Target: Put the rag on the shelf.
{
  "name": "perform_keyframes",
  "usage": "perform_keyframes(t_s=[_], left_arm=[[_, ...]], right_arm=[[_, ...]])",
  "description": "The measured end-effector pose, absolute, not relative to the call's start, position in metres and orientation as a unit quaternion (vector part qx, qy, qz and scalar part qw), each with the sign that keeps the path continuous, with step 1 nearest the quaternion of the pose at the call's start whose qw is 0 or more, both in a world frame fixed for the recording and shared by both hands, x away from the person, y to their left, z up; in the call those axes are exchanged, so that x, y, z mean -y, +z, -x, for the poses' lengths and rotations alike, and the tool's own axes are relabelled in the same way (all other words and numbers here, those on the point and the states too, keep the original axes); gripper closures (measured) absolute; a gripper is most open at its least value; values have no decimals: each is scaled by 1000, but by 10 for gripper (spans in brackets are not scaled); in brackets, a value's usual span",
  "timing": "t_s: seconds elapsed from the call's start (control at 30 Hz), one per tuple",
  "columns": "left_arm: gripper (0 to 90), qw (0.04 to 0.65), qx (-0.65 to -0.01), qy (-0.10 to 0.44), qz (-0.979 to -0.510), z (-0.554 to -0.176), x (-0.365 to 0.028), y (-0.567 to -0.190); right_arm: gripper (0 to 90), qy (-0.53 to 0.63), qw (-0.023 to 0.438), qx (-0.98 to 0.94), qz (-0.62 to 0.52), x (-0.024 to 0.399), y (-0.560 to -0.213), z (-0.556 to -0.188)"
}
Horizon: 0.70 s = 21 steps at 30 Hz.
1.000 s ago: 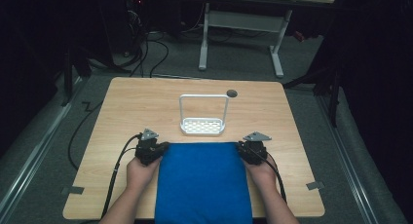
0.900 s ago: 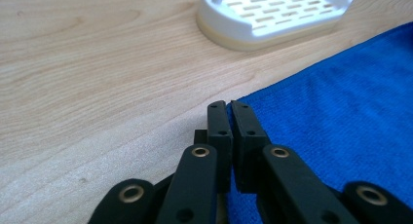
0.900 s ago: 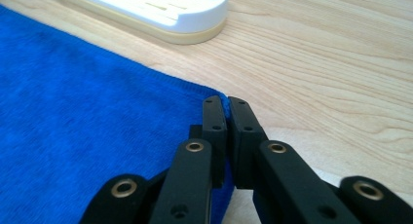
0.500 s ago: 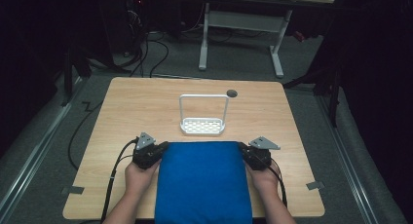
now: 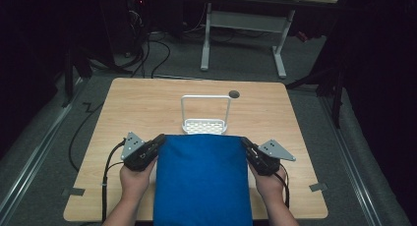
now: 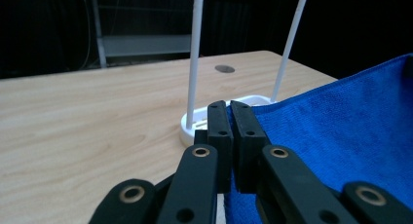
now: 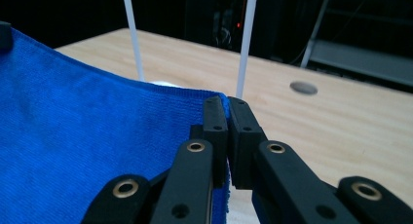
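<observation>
Both grippers — left gripper (image 5: 156, 143), right gripper (image 5: 247, 146) — are clamping the blue cloth's (image 5: 201, 179) 2 far corners, jaws closed on fabric; the likely next step is lifting it toward the white rack (image 5: 205, 119) at 12 o'clock.

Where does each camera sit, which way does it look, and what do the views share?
High view: above the person's side, looking forward and down at the table; forearms, hands, left gripper, right gripper.
Left gripper view: on the left gripper, looking along its jaws, shut on the blue cloth.
Right gripper view: on the right gripper, jaws shut on the cloth.
Shared: cloth, white rack, table hole.
</observation>
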<state>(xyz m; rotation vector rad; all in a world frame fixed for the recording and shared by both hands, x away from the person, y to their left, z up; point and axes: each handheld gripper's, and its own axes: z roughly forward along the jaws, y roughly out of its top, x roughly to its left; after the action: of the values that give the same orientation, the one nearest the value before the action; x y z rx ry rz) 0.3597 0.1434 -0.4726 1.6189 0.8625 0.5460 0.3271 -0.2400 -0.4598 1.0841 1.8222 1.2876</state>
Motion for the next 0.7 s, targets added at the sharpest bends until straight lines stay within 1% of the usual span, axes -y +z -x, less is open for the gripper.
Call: perform_keyframes(t_s=[0.43,0.7], left_arm=[[884,605,-351,253,-668,-352,-145,-440],[885,618,-336,277,-654,-356,-149,-408]], right_arm=[[883,527,351,-667,-393,242,-430,-319],[883,542,371,-651,-380,242,-405,-321]])
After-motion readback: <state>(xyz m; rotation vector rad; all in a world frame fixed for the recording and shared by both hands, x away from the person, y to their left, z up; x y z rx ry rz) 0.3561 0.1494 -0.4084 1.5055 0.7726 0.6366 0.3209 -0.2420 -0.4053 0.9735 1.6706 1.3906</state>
